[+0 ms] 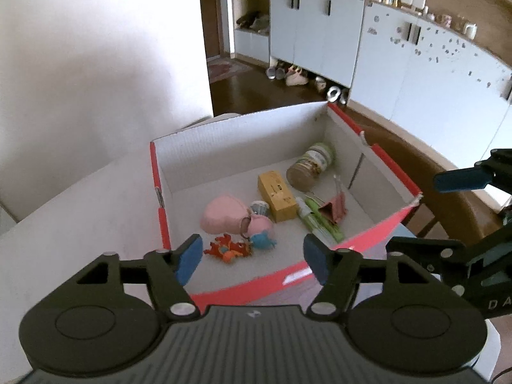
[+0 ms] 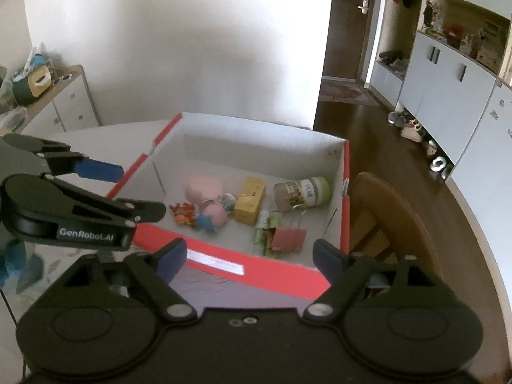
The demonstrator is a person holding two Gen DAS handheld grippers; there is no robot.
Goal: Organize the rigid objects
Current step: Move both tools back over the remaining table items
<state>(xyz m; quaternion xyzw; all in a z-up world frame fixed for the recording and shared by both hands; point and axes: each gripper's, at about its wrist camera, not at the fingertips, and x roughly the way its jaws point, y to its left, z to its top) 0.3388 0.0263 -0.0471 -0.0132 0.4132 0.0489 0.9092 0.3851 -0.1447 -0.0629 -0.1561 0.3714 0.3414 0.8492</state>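
Note:
A red and white cardboard box [image 1: 377,233] [image 2: 256,272] sits on the table. It holds a pink pig toy [image 1: 224,216] [image 2: 204,192], an orange dragon figure [image 1: 228,249] [image 2: 184,212], a yellow block [image 1: 276,196] [image 2: 251,200], a jar with a green lid [image 1: 310,166] [image 2: 300,193], a green tube [image 1: 320,224] [image 2: 260,230] and a red binder clip [image 1: 334,208] [image 2: 286,238]. My left gripper [image 1: 252,257] is open and empty above the box's near edge. My right gripper [image 2: 249,256] is open and empty, also above the near edge.
The box stands on a white table [image 1: 80,208] [image 2: 96,134]. A wooden chair [image 2: 393,217] [image 1: 425,172] stands right of the box. Pale cupboards [image 1: 320,32] and shoes [image 1: 297,76] line the far wall. A low drawer unit [image 2: 64,102] stands at the left.

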